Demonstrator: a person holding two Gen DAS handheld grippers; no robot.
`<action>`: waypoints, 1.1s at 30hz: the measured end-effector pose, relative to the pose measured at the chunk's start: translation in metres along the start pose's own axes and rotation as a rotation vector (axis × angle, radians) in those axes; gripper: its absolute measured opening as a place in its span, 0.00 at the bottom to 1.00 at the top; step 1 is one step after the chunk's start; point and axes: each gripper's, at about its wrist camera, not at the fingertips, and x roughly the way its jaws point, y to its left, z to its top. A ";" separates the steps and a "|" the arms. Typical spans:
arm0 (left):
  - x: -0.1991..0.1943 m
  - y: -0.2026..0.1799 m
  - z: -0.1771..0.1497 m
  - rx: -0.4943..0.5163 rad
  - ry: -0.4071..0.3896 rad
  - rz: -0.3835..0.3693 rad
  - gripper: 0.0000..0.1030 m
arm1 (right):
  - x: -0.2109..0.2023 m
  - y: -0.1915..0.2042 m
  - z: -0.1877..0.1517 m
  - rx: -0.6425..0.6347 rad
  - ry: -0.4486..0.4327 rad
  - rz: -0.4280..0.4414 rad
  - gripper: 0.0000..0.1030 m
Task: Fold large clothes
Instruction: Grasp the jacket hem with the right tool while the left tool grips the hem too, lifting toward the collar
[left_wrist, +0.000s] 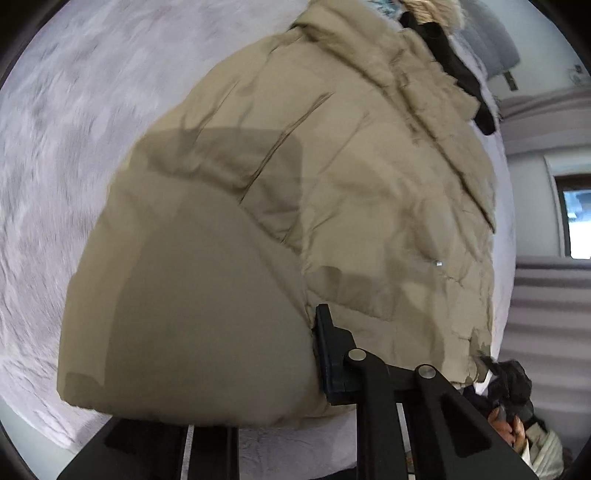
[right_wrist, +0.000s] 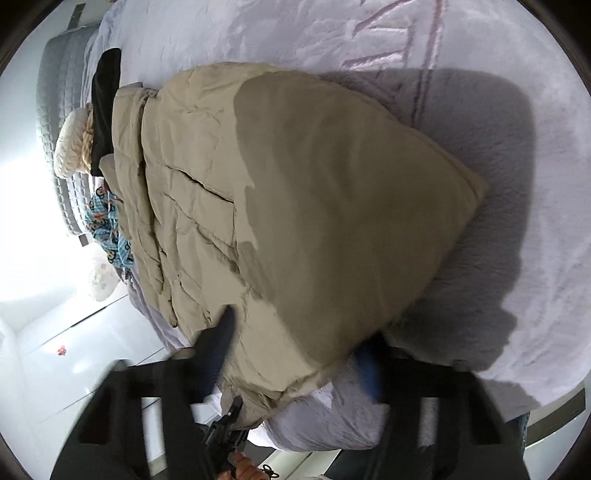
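Left wrist view
- Jacket: a puffy khaki jacket (left_wrist: 295, 206) lies spread over a pale lilac bedspread (left_wrist: 55, 147), its collar end far from the camera and its hem bulging near the lens.
- Left gripper: the left gripper (left_wrist: 310, 354) sits at the hem. Only one black finger (left_wrist: 328, 354) shows; the other is buried under a thick fold of khaki cloth.
- Jaw state: closed down on the jacket hem, with the fabric pinched against the visible finger.
- Pose: the tool tilts steeply down toward the bed.
- Other hand: at the lower right edge a hand (left_wrist: 511, 424) holds the other black tool near the jacket's far hem corner.
- Far end: a black strip (left_wrist: 450, 70) lies along the collar, with a cream fur trim beside it.

Right wrist view
- Jacket: the same jacket (right_wrist: 314, 221) fills the middle, one panel folded over into a smooth wedge.
- Right gripper: the right gripper (right_wrist: 295, 354) straddles the near hem, one blurred finger (right_wrist: 221, 339) lying on top of the cloth, the other (right_wrist: 369, 373) at the bedspread (right_wrist: 498, 184) by the hem's edge.
- Jaw state: partly closed with the hem between the fingers; whether they press it I cannot tell.
- Behind the jacket: a cream knitted hat (right_wrist: 75, 136) and a blue cartoon-print cloth (right_wrist: 107, 229) lie by a grey quilted headboard (right_wrist: 59, 74).
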 end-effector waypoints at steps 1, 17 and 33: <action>-0.004 -0.003 0.004 0.012 -0.003 -0.010 0.18 | 0.002 0.003 0.000 -0.002 -0.009 -0.015 0.17; -0.092 -0.096 0.123 0.259 -0.202 -0.096 0.14 | -0.037 0.150 0.020 -0.359 -0.140 -0.041 0.07; 0.000 -0.151 0.331 0.233 -0.328 0.244 0.14 | 0.099 0.402 0.168 -0.719 -0.136 -0.170 0.07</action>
